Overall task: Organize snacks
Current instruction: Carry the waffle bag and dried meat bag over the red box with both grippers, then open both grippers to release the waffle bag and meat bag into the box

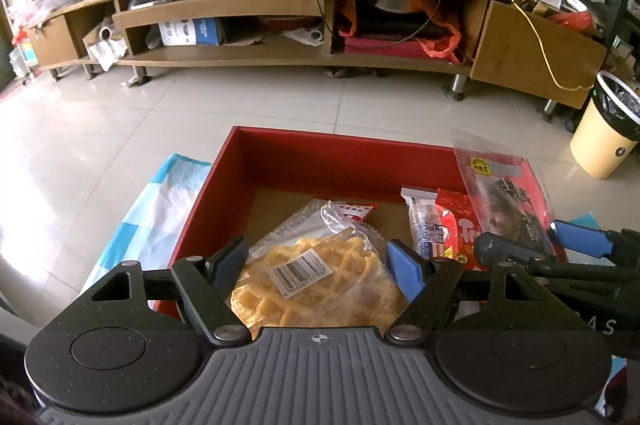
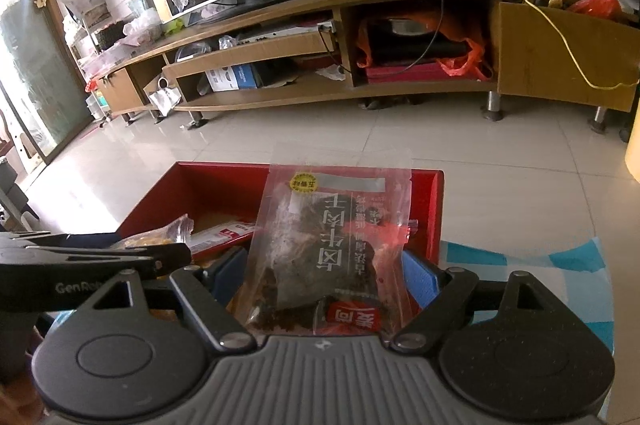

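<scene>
1. The red box [image 1: 224,209] is the biggest thing here. It stands open on the counter [image 2: 520,257], which has a blue and white checked cloth, and both tongs point down into it from the near side.
2. The waffle packet [image 1: 316,277] lies between the fingers of the left tongs [image 1: 316,265], with its barcode facing up. The two fingers touch its sides, so I judge that these tongs hold it over the left part of the box.
3. The clear packet of dark snack [image 2: 320,245] stands upright in the right tongs [image 2: 324,277]. Its long axis goes away from the tongs toward the far wall of the box, and its top edge is higher than this wall. The fingers press its lower sides, so it is held.
4. Two smaller packets, one white [image 1: 424,225] and one red [image 1: 456,233], already lie in the right part of the box, just beside the right tongs.
5. The relation that matters: the empty brown floor of the box [image 1: 280,209] lies ahead of and below both packets. The left tongs are nearer to this free space, while the right tongs are above the part that is already occupied.
</scene>
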{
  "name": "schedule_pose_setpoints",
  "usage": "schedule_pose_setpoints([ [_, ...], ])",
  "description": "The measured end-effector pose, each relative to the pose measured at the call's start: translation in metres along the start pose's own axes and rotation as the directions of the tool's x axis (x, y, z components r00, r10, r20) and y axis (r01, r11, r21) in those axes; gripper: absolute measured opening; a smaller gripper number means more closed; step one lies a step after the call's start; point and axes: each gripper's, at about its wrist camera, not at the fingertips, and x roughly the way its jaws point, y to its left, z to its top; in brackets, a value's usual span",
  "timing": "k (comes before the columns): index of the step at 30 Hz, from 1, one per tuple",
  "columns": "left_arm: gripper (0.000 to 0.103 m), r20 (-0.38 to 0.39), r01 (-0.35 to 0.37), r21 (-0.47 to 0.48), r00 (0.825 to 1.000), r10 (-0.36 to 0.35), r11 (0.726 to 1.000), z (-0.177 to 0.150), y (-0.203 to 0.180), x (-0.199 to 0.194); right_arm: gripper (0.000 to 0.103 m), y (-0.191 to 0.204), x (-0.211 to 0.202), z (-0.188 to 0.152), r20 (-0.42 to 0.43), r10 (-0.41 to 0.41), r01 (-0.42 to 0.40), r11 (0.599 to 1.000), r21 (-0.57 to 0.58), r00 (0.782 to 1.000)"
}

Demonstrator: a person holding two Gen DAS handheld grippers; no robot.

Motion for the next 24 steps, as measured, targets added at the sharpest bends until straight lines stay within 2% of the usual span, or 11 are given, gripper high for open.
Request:
schedule_pose_setpoints([
  [5,0.079,-0.008,0.001,-0.008,1.0,-0.001,1.0,0.003,0.002,0.005,0.086,0.0,0.006,-0.003,-0.013,-0.009,0.009,1.0,0.0,1.0],
  [9,0.088,-0.011,-0.02,-0.017,1.0,0.02,1.0,0.003,0.005,0.007,0.087,0.0,0.011,-0.003,-0.03,-0.008,0.008,1.0,0.006,1.0],
  [13,0.092,-0.015,-0.009,-0.042,1.0,0.008,0.999,0.004,0.011,0.005,0.088,-0.002,0.009,-0.001,-0.023,-0.016,0.017,1.0,0.009,1.0],
  [24,0.096,0.024,-0.008,-0.052,1.0,0.009,0.999,0.007,0.013,-0.014,0.089,-0.002,-0.001,0.004,0.016,-0.028,0.028,0.999,0.023,0.999],
])
